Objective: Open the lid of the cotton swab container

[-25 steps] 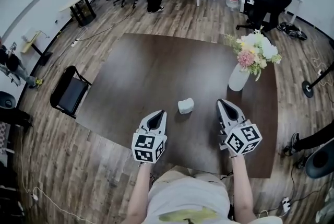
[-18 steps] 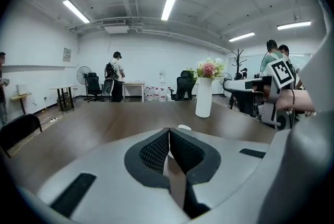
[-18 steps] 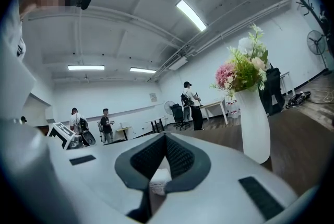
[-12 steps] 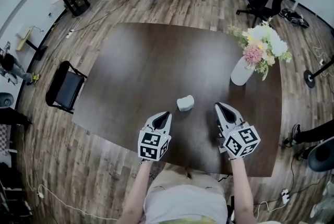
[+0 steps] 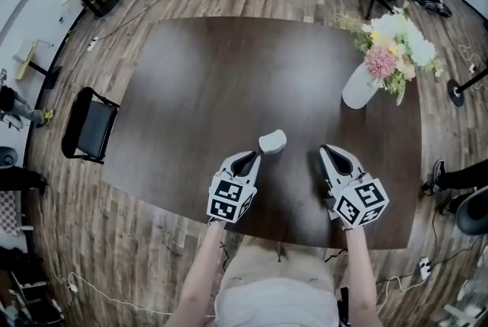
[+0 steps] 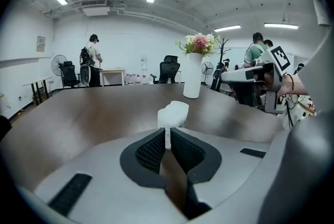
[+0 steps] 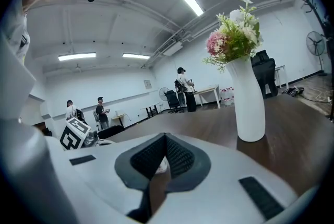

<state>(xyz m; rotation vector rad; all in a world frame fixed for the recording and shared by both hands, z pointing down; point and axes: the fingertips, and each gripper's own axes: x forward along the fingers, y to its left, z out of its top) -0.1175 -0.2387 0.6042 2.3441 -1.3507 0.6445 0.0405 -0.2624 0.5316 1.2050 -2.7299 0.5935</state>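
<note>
With jaws pressed together and empty on my left gripper [image 5: 247,158] and right gripper [image 5: 330,152], I judged the cotton swab container [image 5: 272,141], on the surface [image 5: 229,81] just ahead of the left, light, tippy plastic: steady its body, pinch the lid's edge.

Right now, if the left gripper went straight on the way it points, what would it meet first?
Most likely the white cotton swab container, which sits dead ahead of the left gripper and its shut jaws, apparently just beyond the tips. The exact gap is unclear.
</note>
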